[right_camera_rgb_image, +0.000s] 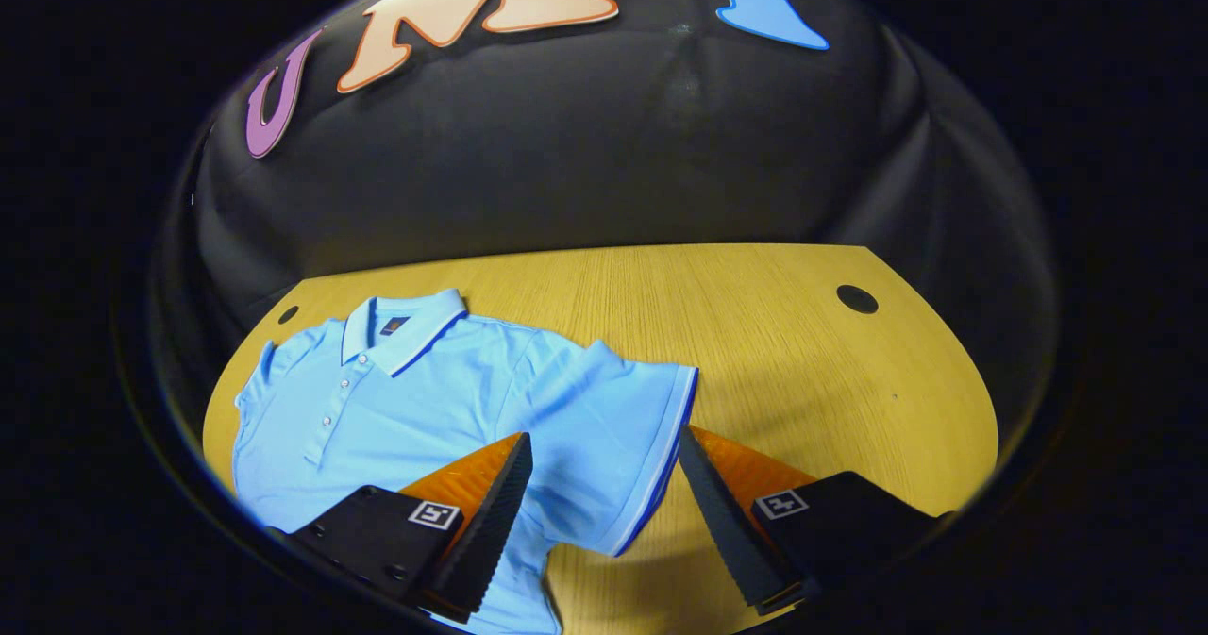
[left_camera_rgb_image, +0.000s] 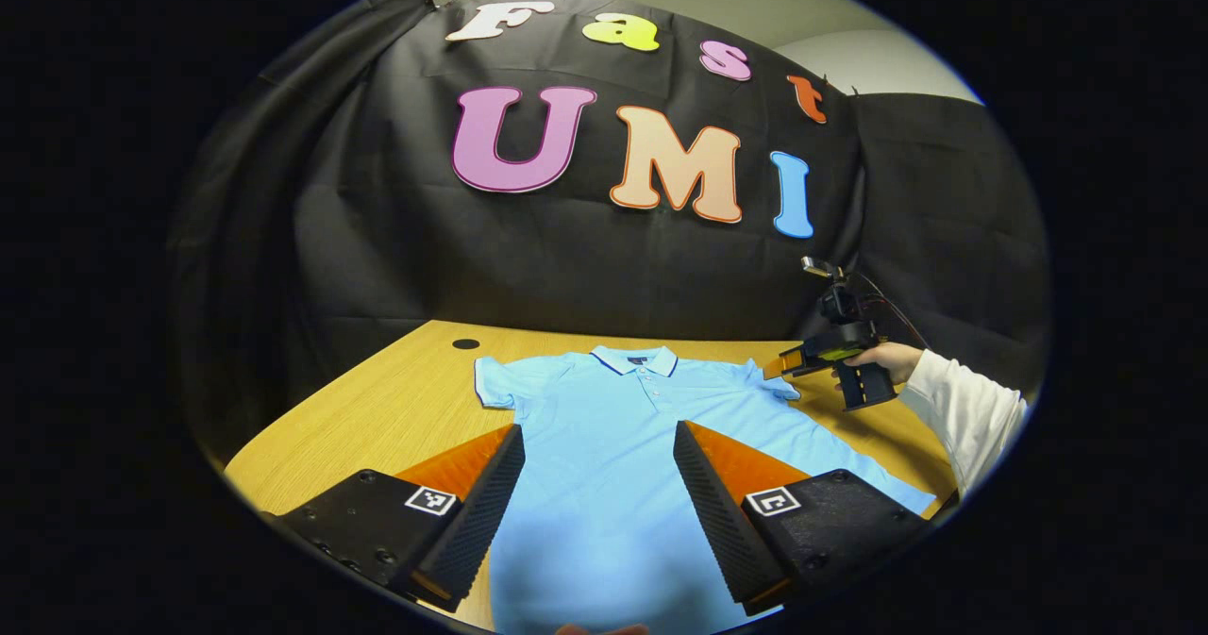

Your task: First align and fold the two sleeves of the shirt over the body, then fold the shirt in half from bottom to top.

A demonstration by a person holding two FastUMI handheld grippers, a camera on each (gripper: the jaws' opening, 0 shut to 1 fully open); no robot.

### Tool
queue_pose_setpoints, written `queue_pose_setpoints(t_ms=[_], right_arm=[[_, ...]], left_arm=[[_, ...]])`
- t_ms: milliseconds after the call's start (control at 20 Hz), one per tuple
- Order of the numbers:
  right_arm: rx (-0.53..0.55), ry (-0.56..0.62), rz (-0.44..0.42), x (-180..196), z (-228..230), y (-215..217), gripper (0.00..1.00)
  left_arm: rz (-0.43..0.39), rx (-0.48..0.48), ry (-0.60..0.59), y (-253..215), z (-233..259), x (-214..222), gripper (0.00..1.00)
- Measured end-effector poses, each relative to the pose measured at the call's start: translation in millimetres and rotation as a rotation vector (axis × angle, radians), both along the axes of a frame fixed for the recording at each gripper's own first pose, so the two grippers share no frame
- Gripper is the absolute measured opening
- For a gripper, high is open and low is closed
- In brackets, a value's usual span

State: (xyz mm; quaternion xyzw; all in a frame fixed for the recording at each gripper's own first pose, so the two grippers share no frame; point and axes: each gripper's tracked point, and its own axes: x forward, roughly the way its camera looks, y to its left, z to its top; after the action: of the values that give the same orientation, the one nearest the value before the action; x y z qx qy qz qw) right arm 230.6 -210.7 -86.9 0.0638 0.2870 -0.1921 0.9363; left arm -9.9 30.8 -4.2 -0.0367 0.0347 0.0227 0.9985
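While the light blue short-sleeved polo shirt [left_camera_rgb_image: 613,427] is lying flat on the yellow wooden surface [right_camera_rgb_image: 802,352], both grippers are hovering wide-jawed, empty: the left gripper [left_camera_rgb_image: 599,512] facing its body, the right gripper [right_camera_rgb_image: 604,522] straddling one sleeve [right_camera_rgb_image: 613,427].

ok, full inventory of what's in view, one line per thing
polo shirt: 1, light blue with dark-trimmed collar and sleeve hems, flat on the table, sleeves unfolded
table: 1, light wood, under the shirt
table holes: 2, dark, one near each far corner
booth cloth: 1, black, behind the table
left gripper: 1, open, over the shirt's lower body
right gripper: 1, open, at the sleeve hem
hand: 1, white sleeve, holding the right gripper
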Motion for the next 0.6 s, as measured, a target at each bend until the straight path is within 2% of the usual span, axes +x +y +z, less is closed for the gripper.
queue_pose_setpoints(t_ms=[50,200,250,400,600], right_arm=[[-0.009,0.012,-0.005,-0.8,-3.5,-3.1,0.94],[-0.008,0.027,-0.005,-2.8,-7.2,-4.5,0.98],[-0.006,0.032,-0.005,-3.2,-8.9,-4.6,0.94],[-0.001,0.056,0.006,-5.4,-18.4,-3.9,0.98],[-0.009,0.044,0.038,-2.1,-18.3,-0.6,0.86]], left_arm=[[-0.005,-0.001,0.002,-1.3,-1.2,0.6,0.95],[-0.014,0.0,-0.001,-3.5,-0.4,0.3,0.95],[-0.017,-0.003,-0.003,-5.6,0.1,0.2,0.95],[-0.025,-0.002,-0.002,-8.9,0.1,0.6,0.95],[-0.035,-0.016,0.007,-11.2,-4.0,1.7,0.95]])
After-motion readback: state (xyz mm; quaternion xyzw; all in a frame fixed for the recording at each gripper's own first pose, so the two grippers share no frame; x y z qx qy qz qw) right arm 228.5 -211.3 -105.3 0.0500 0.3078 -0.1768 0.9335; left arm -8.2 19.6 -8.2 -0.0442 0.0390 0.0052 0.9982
